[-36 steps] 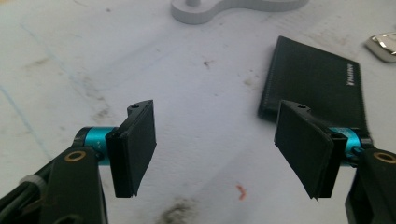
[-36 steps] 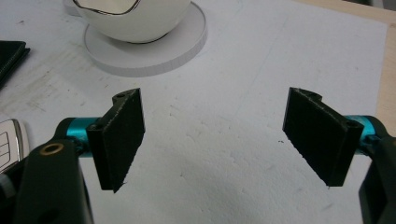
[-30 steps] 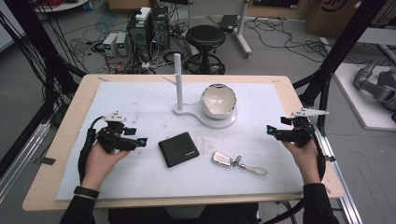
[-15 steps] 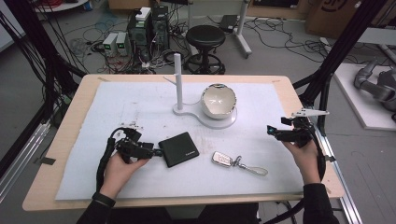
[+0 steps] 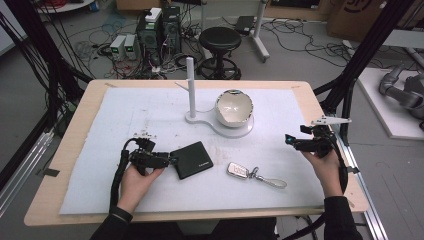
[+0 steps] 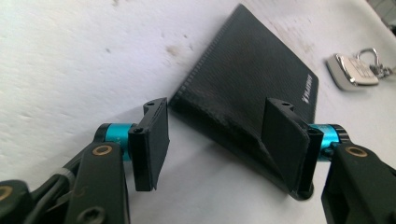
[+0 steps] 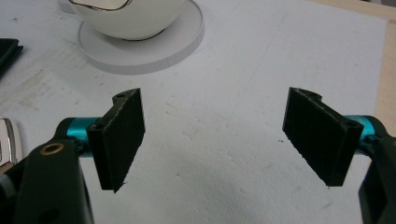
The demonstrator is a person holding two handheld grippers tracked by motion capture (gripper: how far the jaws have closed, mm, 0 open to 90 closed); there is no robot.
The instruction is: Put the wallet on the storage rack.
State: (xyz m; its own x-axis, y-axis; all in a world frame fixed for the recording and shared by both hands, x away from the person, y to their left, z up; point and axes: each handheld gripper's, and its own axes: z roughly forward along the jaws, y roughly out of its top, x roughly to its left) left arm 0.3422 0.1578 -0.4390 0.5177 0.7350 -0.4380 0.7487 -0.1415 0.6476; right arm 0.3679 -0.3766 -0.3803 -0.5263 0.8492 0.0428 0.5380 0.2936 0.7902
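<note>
Two jaws of my left gripper have just been closing astride the wallet corner, not yet pinching, to lift it off the bench; my right gripper waits wide, holding nothing.

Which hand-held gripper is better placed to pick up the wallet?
Left. The left hand-held gripper already straddles the wallet's near corner, jaws just closing, not yet pressing. The right hand-held gripper hangs open near the table's far edge.

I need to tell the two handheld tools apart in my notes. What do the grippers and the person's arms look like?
Both are black, with flat black jaw pads on teal pins and brass-coloured rivets. The left gripper trails a thick black cable; the right gripper carries a grey three-cornered plate on top. The person wears dark sleeves.
</note>
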